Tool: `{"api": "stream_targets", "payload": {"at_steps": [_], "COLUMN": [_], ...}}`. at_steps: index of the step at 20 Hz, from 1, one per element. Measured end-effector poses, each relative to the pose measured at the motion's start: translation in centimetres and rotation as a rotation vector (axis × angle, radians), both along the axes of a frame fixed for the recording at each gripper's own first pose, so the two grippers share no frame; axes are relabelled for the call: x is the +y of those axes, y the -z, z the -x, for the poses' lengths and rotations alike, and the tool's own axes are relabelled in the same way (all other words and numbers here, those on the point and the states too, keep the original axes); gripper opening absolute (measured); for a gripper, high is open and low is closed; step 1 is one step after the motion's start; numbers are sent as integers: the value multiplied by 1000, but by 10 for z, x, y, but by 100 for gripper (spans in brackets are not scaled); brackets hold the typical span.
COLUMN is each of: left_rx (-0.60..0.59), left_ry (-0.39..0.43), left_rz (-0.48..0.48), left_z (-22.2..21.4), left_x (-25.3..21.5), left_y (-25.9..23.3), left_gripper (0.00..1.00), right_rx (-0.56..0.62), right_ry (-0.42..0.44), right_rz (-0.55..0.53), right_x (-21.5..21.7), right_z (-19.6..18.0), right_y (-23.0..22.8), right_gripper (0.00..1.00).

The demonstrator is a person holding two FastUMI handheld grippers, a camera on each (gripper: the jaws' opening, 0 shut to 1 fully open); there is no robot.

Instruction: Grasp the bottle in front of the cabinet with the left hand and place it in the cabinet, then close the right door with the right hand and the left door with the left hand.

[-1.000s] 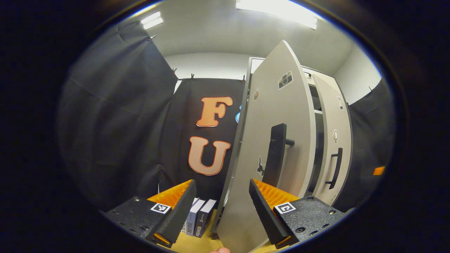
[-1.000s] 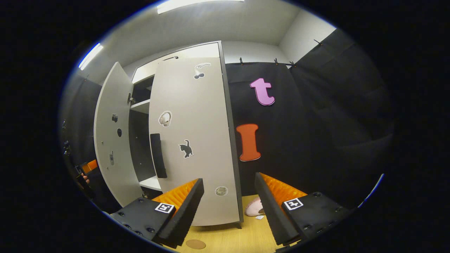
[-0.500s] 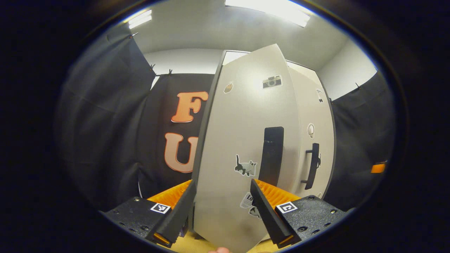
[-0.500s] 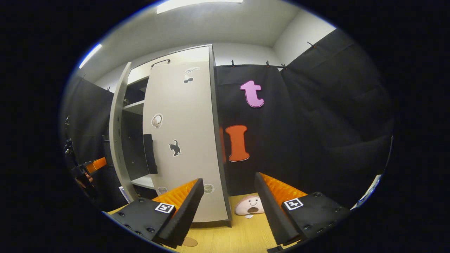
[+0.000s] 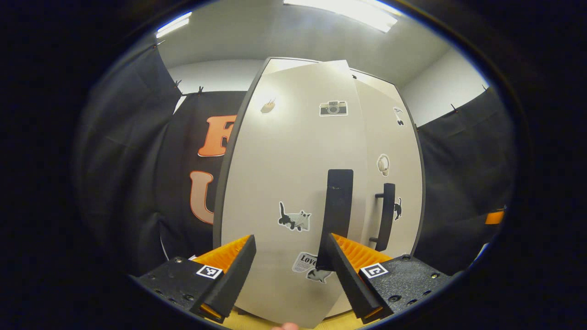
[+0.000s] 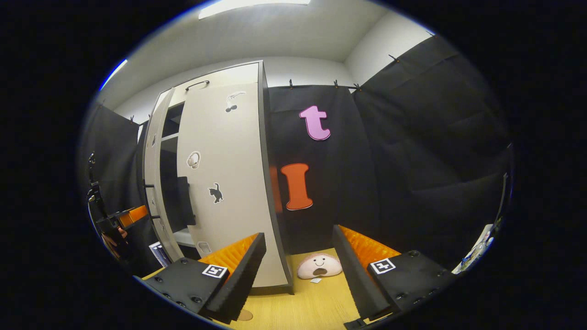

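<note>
The pale cabinet's left door [image 5: 284, 174] stands almost flush with the right door [image 5: 394, 151], right in front of my left gripper [image 5: 288, 279]. That gripper is open, with the door panel showing between its fingers and the door's black handle [image 5: 338, 206] just above its right finger. The doors hide the cabinet's inside here. In the right gripper view a narrow gap [image 6: 167, 151] with shelves remains between the left door [image 6: 151, 183] and the right door [image 6: 224, 183]. My right gripper [image 6: 298, 275] is open, away from the cabinet, holding nothing.
A pink plush toy [image 6: 318, 266] lies on the wooden tabletop [image 6: 312, 307] right of the cabinet. Books [image 6: 158, 252] stand left of the cabinet's foot. The left gripper and a hand [image 6: 120, 220] show at the far left. Black cloth walls close in.
The left door has swung from wide ajar to nearly shut, with my left gripper following it. My right gripper has drifted right, away from the right door.
</note>
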State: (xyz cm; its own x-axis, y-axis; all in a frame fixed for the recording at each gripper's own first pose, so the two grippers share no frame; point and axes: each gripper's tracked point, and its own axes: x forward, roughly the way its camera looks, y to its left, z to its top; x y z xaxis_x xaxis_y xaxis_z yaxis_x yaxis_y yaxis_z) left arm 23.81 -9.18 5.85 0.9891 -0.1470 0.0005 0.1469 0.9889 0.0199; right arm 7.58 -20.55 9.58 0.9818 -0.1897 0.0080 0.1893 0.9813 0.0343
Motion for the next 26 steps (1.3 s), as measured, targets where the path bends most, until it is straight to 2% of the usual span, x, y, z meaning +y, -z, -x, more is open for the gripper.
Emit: {"api": "stream_targets", "payload": {"at_steps": [2, 3, 4, 5, 8, 9, 12, 13, 14, 17, 18, 21, 22, 24, 25, 26], "left_rx": [4, 5, 9, 9, 8, 6, 1, 2, 2, 0, 1, 5, -1, -17, -22, -27], "left_ry": [1, 3, 6, 9, 8, 6, 1, 0, -1, 3, 3, -9, -13, -17, -22, -28], "left_rz": [3, 5, 7, 8, 3, -4, -16, -15, -12, 0, 5, -16, -23, -26, -31, -40], "left_z": [-8, -11, -16, -20, -32, -35, -43, -48, -51, -58, -60, -55, -52, -42, -36, -31], "left_x": [-4, -8, -11, -14, -22, -26, -33, -34, -35, -34, -34, -29, -26, -21, -18, -15], "left_y": [3, 4, 6, 9, 14, 14, 15, 16, 17, 23, 23, 22, 19, 10, 5, 1], "left_gripper": [92, 94, 94, 94, 92, 94, 92, 97, 92, 94, 92, 95, 95, 95, 94, 95], "right_rx": [-2, -2, -3, -2, -2, -3, -6, -8, -10, -11, -9, -7, -8, -9, -8, -9], "right_ry": [12, 18, 24, 30, 56, 64, 81, 83, 83, 85, 88, 91, 89, 77, 69, 60], "right_rz": [0, 0, 1, 3, 13, 16, 21, 23, 24, 31, 34, 47, 49, 46, 42, 38], "right_x": [-5, -7, -9, -12, -21, -24, -32, -33, -33, -34, -34, -33, -32, -28, -25, -22], "right_z": [2, 3, 4, 5, 8, 9, 9, 8, 8, 6, 6, 5, 2, -1, -1, -1], "right_y": [0, -1, 0, 0, -1, -2, -4, -5, -5, -7, -6, -7, -9, -10, -9, -8], "right_gripper": [89, 89, 97, 89, 89, 97, 97, 97, 97, 97, 97, 97, 89, 89, 97, 97]}}
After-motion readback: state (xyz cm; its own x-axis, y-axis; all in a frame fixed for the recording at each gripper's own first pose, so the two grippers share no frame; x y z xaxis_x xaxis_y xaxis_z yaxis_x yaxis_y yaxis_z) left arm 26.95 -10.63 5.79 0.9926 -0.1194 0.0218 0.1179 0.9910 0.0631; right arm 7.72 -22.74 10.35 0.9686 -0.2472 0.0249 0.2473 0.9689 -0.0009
